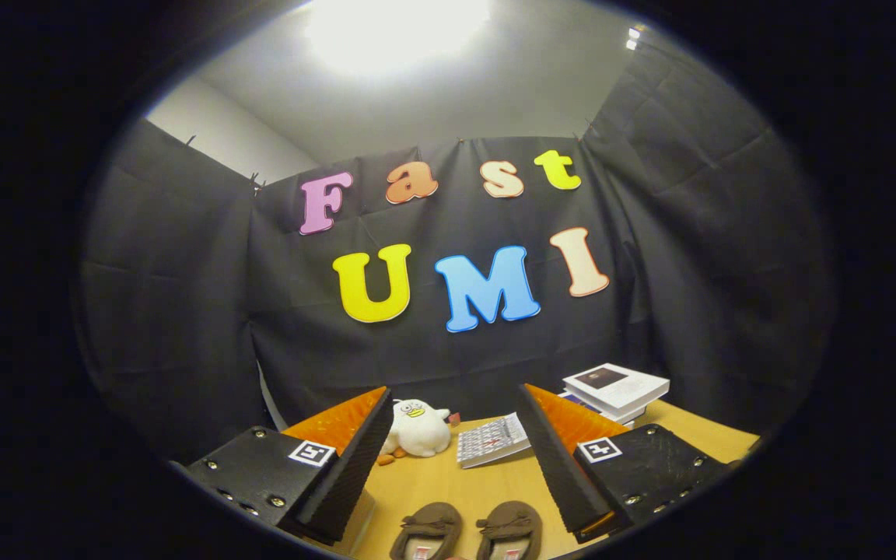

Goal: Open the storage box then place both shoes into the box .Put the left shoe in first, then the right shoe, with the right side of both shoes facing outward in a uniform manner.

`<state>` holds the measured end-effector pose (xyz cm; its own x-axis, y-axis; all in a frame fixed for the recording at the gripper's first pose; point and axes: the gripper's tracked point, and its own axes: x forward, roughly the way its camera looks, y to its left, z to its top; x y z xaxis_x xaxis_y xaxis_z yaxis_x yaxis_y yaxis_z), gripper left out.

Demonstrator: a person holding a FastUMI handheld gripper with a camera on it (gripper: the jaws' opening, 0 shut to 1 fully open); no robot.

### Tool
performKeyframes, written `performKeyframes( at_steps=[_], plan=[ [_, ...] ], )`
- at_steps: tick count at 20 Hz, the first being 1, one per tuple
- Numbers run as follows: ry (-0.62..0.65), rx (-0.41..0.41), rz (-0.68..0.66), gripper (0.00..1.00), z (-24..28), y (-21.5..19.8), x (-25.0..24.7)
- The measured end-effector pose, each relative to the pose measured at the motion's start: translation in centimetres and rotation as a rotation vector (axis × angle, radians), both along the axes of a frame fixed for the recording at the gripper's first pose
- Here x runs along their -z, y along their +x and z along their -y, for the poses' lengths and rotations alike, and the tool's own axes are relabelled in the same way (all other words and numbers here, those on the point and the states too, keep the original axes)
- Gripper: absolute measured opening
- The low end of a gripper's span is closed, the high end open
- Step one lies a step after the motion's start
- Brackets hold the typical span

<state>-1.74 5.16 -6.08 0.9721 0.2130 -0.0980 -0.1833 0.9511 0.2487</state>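
- Gripper view showed a pair of brown shoes on the wooden table (487, 486), lying side by side with their toes pointing away from the camera.
- One shoe (426, 530), on the left of the pair, and the other shoe (510, 529) were slipper-like, soft and rounded at the toe, with a small bow across each top and pale insoles showing at their openings.
- Both shoes sat low between the fingers, close to each other but apart; their heels were cut off from sight.
- Beyond the shoes the tabletop lay bare for a stretch, giving free room ahead.
- Farther beyond the shoes a white duck plush toy (417, 429) sat near the cloth wall, with a printed booklet (493, 441) flat beside it.
- Beyond and to the right of the shoes, a stack of books (616, 389) rested near the table's far edge.
- Black cloth walls closed the table in behind and at both sides.
- The gripper (456, 459) hung over the table with its fingers spread wide, holding nothing and touching neither shoe.
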Motion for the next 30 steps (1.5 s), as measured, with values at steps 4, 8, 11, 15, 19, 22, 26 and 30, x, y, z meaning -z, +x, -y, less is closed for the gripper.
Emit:
performKeyframes(
  at_steps=[4,8,11,15,19,22,26,30],
  plan=[
    [0.092,-0.025,-0.088,0.98,-1.7,-0.6,2.8],
    [0.207,-0.086,-0.180,0.97,-4.5,-1.7,5.3],
    [0.299,-0.090,-0.284,0.98,-5.6,-2.5,7.8],
    [0.437,-0.133,-0.399,0.98,-7.9,-3.9,10.1],
    [0.567,-0.178,-0.483,0.97,-10.3,-5.2,11.7],
    [0.605,-0.224,-0.541,0.97,-12.2,-6.5,13.2],
    [0.737,-0.269,-0.631,0.97,-14.7,-7.4,14.9],
    [0.845,-0.279,-0.740,0.97,-16.6,-8.6,17.0]
  ],
)
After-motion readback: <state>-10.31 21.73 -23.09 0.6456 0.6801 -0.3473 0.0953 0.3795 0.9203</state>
